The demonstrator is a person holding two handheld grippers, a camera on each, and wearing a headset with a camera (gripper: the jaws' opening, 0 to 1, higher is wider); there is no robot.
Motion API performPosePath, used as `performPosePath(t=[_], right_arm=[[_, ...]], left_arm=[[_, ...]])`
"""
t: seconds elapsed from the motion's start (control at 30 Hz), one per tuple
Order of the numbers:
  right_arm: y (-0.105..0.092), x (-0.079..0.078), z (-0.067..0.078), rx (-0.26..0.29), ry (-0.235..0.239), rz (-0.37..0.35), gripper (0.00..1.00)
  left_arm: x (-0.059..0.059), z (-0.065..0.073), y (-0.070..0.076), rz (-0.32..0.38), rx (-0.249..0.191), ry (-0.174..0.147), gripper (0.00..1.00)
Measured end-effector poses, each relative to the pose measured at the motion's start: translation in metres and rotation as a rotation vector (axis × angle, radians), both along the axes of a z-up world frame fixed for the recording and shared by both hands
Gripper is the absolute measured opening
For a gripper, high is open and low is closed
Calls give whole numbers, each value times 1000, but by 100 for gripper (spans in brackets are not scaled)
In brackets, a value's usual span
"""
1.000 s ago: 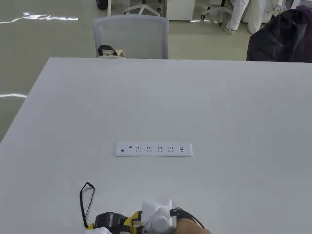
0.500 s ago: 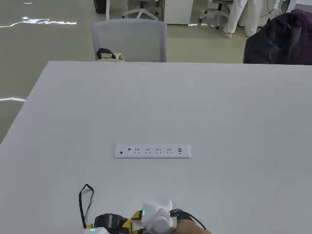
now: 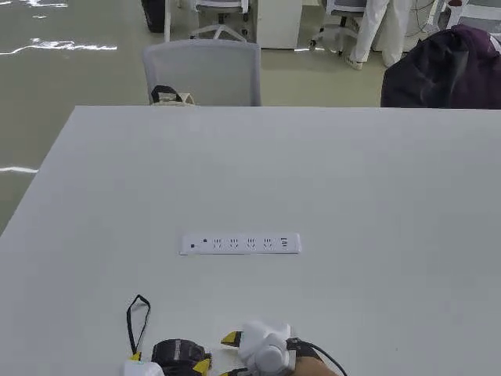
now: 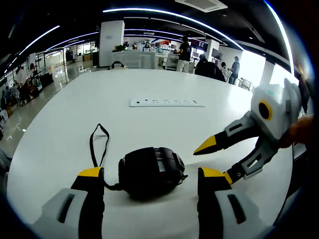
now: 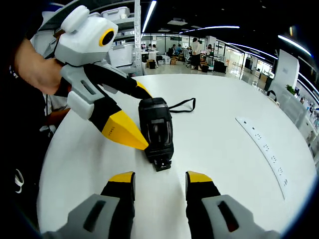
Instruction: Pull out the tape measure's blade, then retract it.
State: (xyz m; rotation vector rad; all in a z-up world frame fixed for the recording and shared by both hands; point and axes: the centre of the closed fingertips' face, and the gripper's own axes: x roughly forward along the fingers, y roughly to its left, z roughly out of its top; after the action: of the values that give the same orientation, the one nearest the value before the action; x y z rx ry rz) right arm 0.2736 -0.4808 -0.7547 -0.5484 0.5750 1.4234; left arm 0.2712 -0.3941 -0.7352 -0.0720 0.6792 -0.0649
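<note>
At the near worktop (image 3: 352, 196) edge, the left hand-held gripper (image 4: 151, 173) straddles the tape (image 5: 157, 130), jaws apart, not clamping. The right hand-held gripper (image 5: 160, 177), jaws also apart, has backed off the hook end, so the blade looks undrawn. Beyond lies a power strip (image 3: 240, 244).

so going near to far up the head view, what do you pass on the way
black tape measure at the near edge of the table → white power strip mid-table → grey chair pushed up behind the far edge
</note>
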Motion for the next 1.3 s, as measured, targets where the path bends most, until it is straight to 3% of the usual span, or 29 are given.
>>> performPosePath(t=[0.17, 0.4, 0.73, 1.13, 1.3], right_arm=[[-15, -5, 10, -5, -1, -81, 45], [-43, -10, 24, 22, -1, -210, 54], [-81, -23, 44, 57, -1, -357, 63], [-125, -39, 61, 58, -8, -466, 74], [-147, -46, 70, 68, -11, -523, 79]], left_arm=[[-7, 9, -3, -109, 23, -10, 76], [-17, 13, 2, -193, 23, -13, 83], [-37, 25, 15, -268, 59, -20, 91], [-53, 33, 22, -348, 41, -34, 98], [-62, 44, 32, -360, 48, -52, 99]])
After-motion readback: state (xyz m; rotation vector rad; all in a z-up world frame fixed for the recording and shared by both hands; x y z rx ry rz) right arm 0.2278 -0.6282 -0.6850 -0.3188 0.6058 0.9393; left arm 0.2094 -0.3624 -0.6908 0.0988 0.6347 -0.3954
